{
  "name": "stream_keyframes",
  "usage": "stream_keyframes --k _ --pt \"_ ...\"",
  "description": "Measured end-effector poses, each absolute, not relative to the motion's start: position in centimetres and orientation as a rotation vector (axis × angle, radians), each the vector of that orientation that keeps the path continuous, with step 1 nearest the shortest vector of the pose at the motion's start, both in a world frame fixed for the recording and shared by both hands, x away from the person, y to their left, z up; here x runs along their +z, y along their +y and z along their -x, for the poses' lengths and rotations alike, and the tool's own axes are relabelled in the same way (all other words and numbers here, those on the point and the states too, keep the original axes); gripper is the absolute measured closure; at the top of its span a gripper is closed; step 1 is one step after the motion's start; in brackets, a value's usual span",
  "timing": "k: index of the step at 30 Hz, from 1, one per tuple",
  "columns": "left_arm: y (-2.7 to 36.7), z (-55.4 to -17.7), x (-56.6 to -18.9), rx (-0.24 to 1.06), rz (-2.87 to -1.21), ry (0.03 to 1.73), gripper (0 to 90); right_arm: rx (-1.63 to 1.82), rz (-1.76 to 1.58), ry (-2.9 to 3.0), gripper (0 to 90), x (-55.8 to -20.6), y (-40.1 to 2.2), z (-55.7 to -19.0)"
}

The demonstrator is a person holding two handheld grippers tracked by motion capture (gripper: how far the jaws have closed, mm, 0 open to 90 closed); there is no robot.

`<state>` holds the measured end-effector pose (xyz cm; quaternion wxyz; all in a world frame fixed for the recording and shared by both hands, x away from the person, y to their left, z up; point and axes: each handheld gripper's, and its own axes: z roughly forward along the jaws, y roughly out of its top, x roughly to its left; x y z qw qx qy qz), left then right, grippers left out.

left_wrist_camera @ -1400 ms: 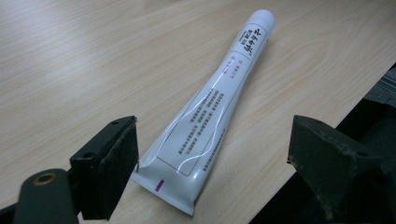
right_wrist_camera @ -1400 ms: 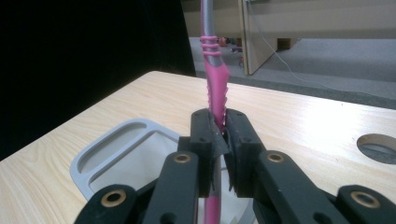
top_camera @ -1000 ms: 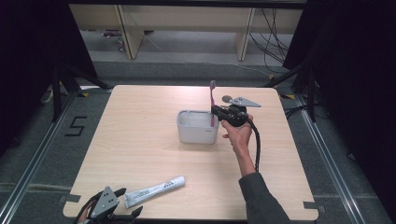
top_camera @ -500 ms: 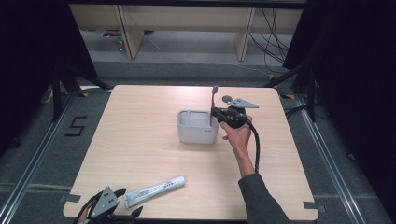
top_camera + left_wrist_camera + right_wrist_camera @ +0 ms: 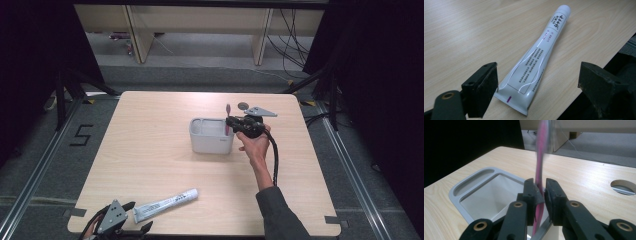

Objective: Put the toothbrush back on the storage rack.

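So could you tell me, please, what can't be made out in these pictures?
- Pink stick's top: motion-blurred in the right gripper view; too small in the high view.
- Its lower end: hidden behind the right gripper.
- Tube's print: too small to read, left gripper view.
- Left gripper: cut off by the high view's bottom edge.
- Grey container's contents: unclear.

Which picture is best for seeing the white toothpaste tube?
The left gripper view: the toothpaste tube lies large and sharp between the open jaws, its print visible. The high view shows it small at the table's near edge, beside the left gripper.
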<state>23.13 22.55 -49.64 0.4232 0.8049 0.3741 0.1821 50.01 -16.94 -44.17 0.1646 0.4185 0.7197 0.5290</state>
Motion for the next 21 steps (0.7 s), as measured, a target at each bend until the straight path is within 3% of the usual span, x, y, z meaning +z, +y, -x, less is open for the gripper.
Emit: stream_keyframes --k 4,8,21 --pt "22.6 -23.1 -49.6 0.456 -2.015 0.934 15.7 1.503 -1.179 2.045 61.0 -43.9 -16.8 -49.6" --pt "22.8 -23.2 -49.5 0.471 -2.049 0.921 15.7 1.44 -1.178 2.048 52.8 -43.6 -17.0 -49.0" --pt "22.6 -23.2 -49.6 0.461 -2.026 0.929 15.7 1.409 -1.226 2.029 41.4 -42.8 -19.8 -47.4"
